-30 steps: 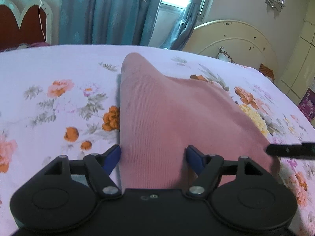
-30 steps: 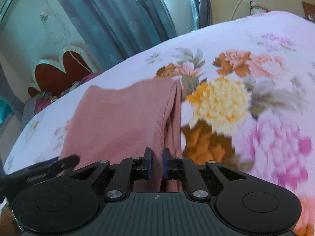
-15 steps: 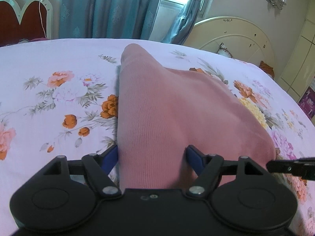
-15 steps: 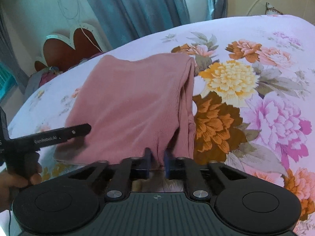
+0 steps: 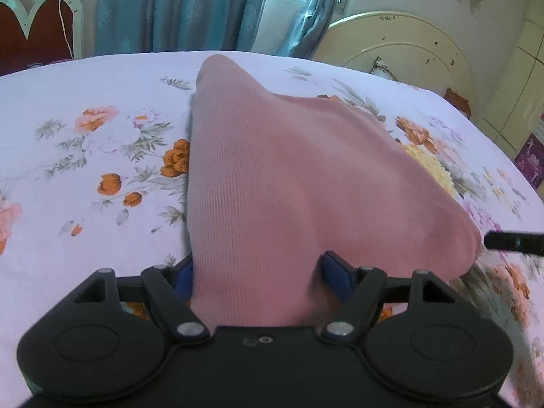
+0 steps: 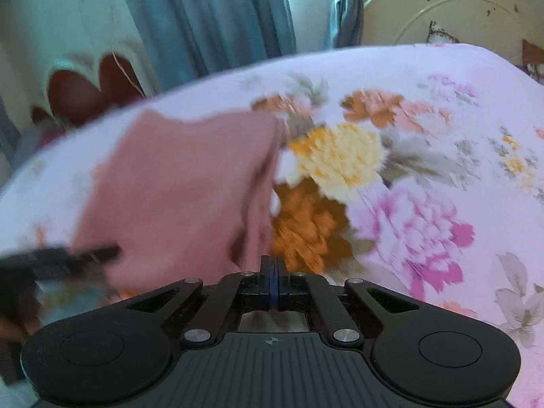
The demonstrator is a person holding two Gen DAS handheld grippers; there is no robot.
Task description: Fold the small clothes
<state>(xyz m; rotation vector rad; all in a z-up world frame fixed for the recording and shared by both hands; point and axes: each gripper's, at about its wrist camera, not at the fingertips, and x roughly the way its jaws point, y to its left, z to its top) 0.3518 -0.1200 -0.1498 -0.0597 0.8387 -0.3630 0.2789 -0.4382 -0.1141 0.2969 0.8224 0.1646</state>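
Note:
A pink knit garment (image 5: 292, 176) lies on the floral bedsheet (image 5: 85, 156). In the left wrist view my left gripper (image 5: 260, 273) is open, its blue-padded fingers (image 5: 335, 270) standing either side of the garment's near end, which lies between them. In the right wrist view, which is blurred by motion, the garment (image 6: 176, 197) lies left of centre. My right gripper (image 6: 270, 272) is shut with its pads together and nothing visible between them, just off the garment's near right edge. The right gripper's tip (image 5: 513, 243) shows at the left view's right edge.
A cream rounded headboard (image 5: 408, 51) stands behind the bed at the right. Blue curtains (image 5: 176, 6) and a window hang beyond the far edge. A red and white heart-shaped board (image 5: 37, 30) stands at the far left. The left gripper's finger (image 6: 64, 258) shows at the right view's left.
My right gripper has let go of the garment's edge, closed fully and is moving fast. The left gripper stays open around the garment's near end.

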